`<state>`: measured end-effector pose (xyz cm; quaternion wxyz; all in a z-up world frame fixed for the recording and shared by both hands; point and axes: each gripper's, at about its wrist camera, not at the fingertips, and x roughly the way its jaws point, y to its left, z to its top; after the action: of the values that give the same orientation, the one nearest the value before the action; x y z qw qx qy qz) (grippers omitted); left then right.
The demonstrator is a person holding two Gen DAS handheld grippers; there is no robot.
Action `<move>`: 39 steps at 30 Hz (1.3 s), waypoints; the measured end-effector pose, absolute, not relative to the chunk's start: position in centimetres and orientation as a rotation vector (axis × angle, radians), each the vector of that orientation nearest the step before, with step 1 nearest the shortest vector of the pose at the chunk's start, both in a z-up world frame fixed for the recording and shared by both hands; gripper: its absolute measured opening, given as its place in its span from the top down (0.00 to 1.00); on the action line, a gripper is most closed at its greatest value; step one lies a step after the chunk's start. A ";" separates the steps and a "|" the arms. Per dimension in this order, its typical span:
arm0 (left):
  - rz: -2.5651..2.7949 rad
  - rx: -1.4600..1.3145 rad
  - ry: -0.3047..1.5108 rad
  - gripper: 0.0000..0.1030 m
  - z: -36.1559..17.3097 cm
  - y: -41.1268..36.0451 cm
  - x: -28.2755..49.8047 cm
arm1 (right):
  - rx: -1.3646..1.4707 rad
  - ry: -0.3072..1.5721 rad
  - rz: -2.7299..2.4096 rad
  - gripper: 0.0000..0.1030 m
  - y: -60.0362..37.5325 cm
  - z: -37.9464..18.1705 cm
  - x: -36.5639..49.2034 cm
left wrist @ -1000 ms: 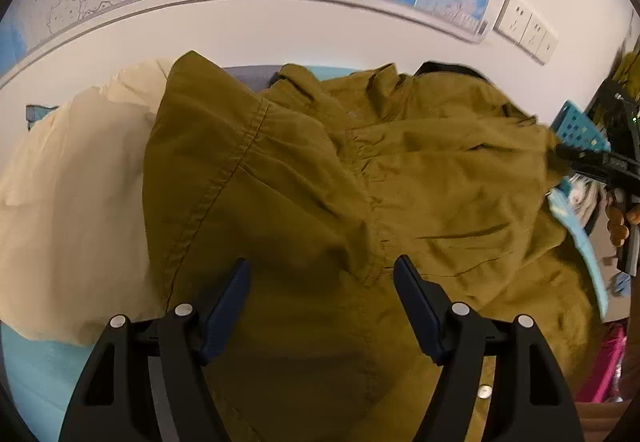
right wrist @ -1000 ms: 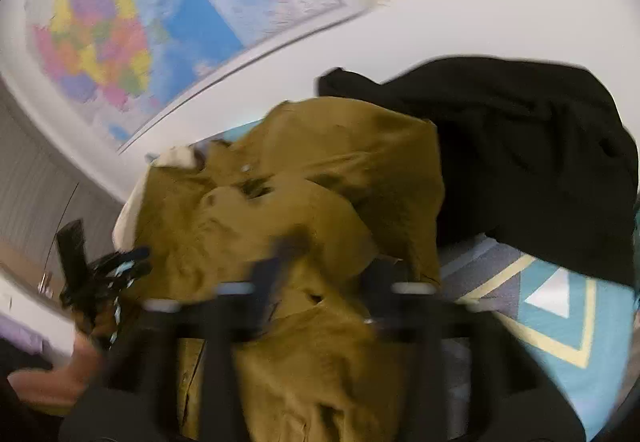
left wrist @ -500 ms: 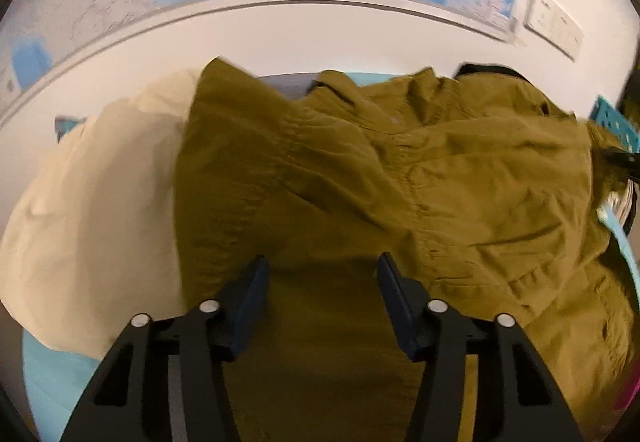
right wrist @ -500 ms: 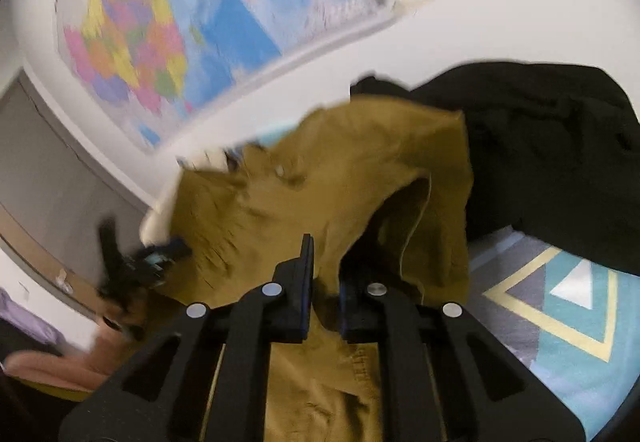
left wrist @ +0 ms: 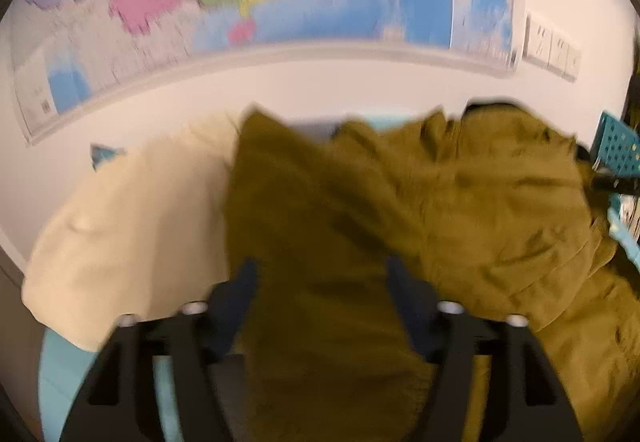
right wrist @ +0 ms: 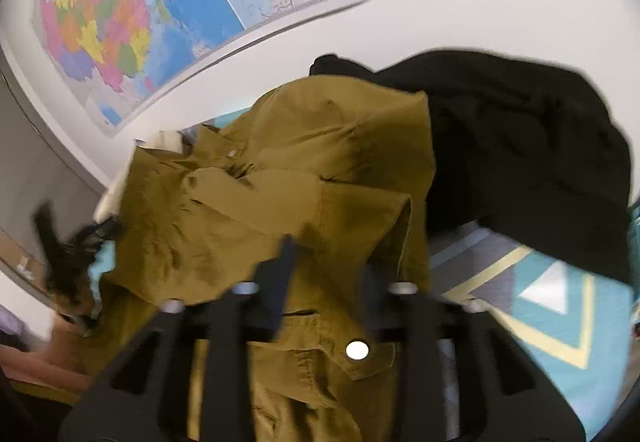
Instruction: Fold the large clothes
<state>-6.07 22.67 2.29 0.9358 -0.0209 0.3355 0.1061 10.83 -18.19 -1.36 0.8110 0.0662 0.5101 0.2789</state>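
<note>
An olive-brown shirt lies rumpled on the surface, with one part folded over toward the middle. In the right wrist view the shirt shows a button and a chest pocket. My left gripper is open, its jaws on either side of a fold of the shirt. My right gripper is open just above the shirt, its blue pads apart. The left gripper also shows blurred at the left edge of the right wrist view.
A cream garment lies left of the shirt. A black garment lies to its right on a patterned teal cloth. A wall map hangs behind. A teal perforated basket stands at the right.
My right gripper was shut on a shirt fold half a second ago and has opened, letting the fold drop. My left gripper has moved forward and tilted up; its jaws stay open.
</note>
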 end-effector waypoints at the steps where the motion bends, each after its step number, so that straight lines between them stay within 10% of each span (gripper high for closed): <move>1: 0.232 -0.030 0.667 0.24 3.0 22.8 -6.2 | 0.118 1.070 0.599 0.61 -18.0 -1.1 10.6; 10: 0.319 -0.017 0.872 0.27 1.2 26.3 -1.5 | 0.116 1.037 0.572 0.43 -17.5 -1.8 10.9; 14: 0.317 0.001 0.868 0.81 1.3 26.4 -1.3 | 0.064 1.009 0.581 0.98 -16.6 -1.7 10.9; 17: 0.361 0.007 0.830 0.92 2.1 26.6 -1.8 | 0.057 0.948 0.579 0.98 -16.5 -1.0 11.2; 22: 0.392 0.041 0.854 0.85 0.6 26.4 -1.9 | 0.037 1.064 0.500 0.88 -16.1 -4.3 12.9; 26: 0.372 0.033 0.804 0.48 2.0 25.9 -3.6 | 0.074 1.045 0.454 0.65 -17.2 -3.7 12.2; 39: 0.105 0.060 0.840 0.39 1.2 20.5 -7.5 | -0.122 1.063 0.635 0.56 -11.5 -3.0 5.8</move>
<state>-7.47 20.50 1.18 0.9113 0.0291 0.4075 0.0509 5.84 -11.47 -3.04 0.8128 -0.0572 0.4977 0.2973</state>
